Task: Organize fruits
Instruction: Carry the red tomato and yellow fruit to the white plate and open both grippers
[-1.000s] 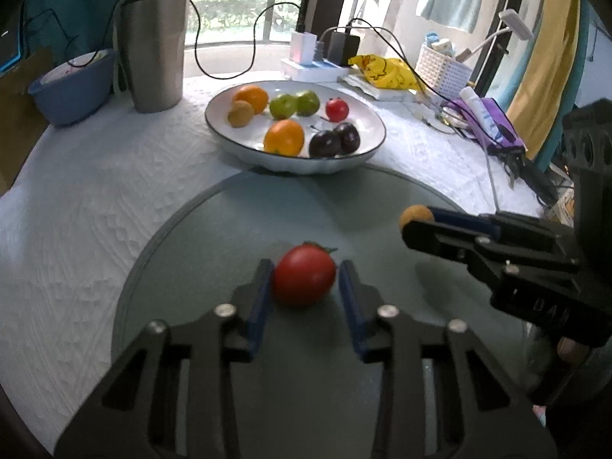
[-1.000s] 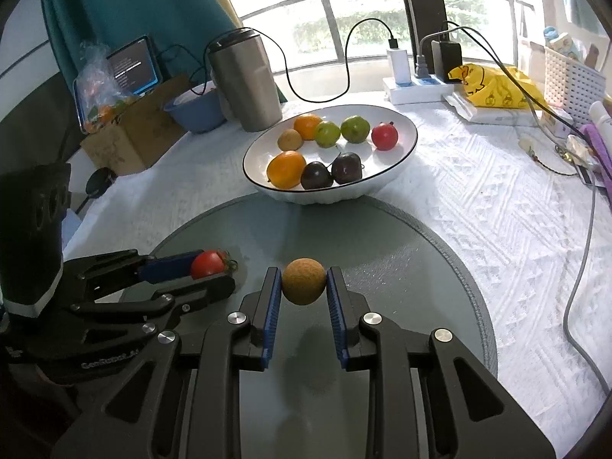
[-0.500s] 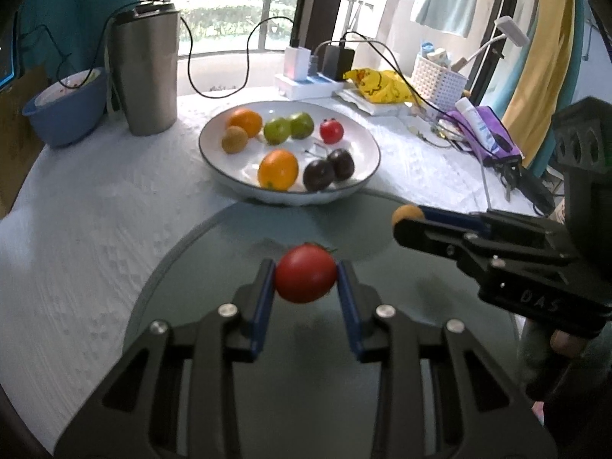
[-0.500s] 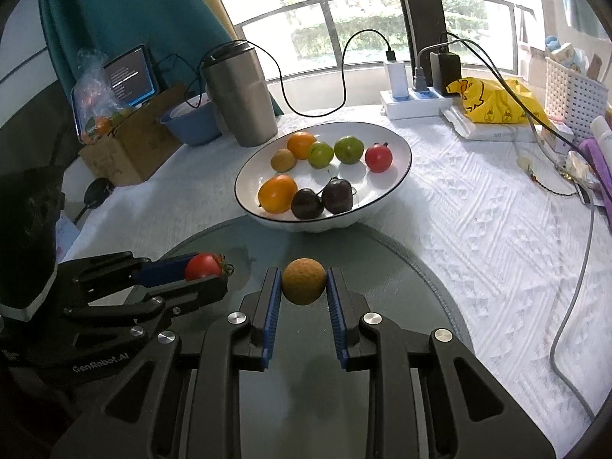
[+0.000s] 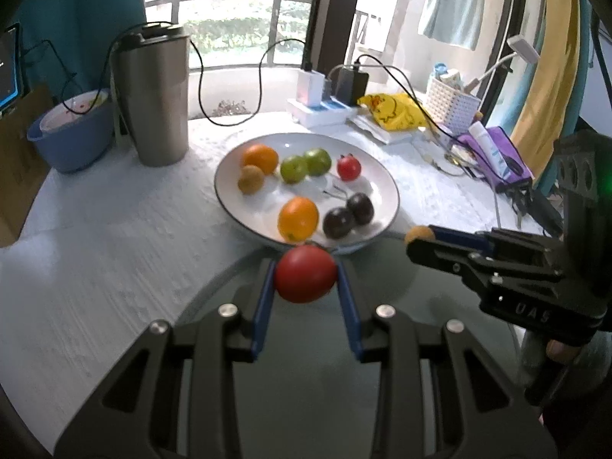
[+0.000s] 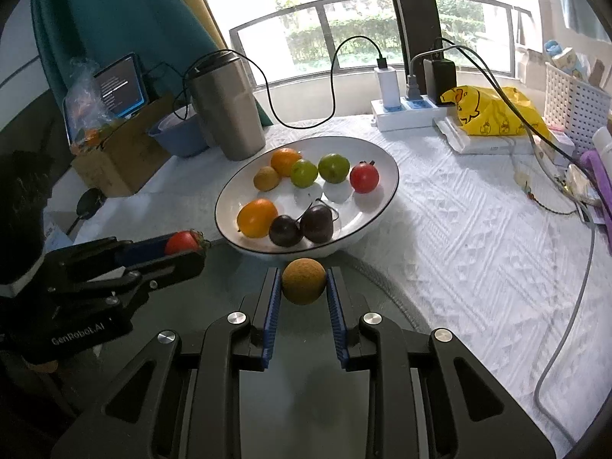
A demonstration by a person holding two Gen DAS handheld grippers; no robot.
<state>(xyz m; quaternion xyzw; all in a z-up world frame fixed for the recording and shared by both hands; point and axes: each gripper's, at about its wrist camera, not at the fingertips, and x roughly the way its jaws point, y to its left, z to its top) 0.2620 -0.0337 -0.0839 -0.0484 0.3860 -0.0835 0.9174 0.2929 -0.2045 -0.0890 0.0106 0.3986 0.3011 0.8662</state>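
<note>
Two fruits are being held up over the round grey glass mat (image 5: 214, 306). One is a round red tomato (image 5: 305, 274), squeezed between the blue pads of the left gripper (image 5: 306, 279). The other is a small round brown fruit (image 6: 303, 281), squeezed between the blue pads of the right gripper (image 6: 303, 287). Both sets of jaws are clamped tight on their fruit. The two grippers sit side by side, close to the near edge of the wide white bowl with a dark rim (image 6: 386, 206).

Inside the bowl are two oranges (image 6: 257, 217), two green fruits (image 6: 333, 168), two dark purple plums (image 6: 284, 231), one small red tomato (image 6: 364, 178) and one small brown fruit (image 6: 266, 178). The bowl stands on a white bumpy tablecloth (image 6: 459, 252).

Behind the bowl is a tall silver metal cup with a black lid (image 6: 225, 107). Next to the cup is a blue plastic bowl (image 5: 69, 141). A white power strip (image 6: 401, 113) and a yellow bag (image 6: 493, 113) lie near the window.
</note>
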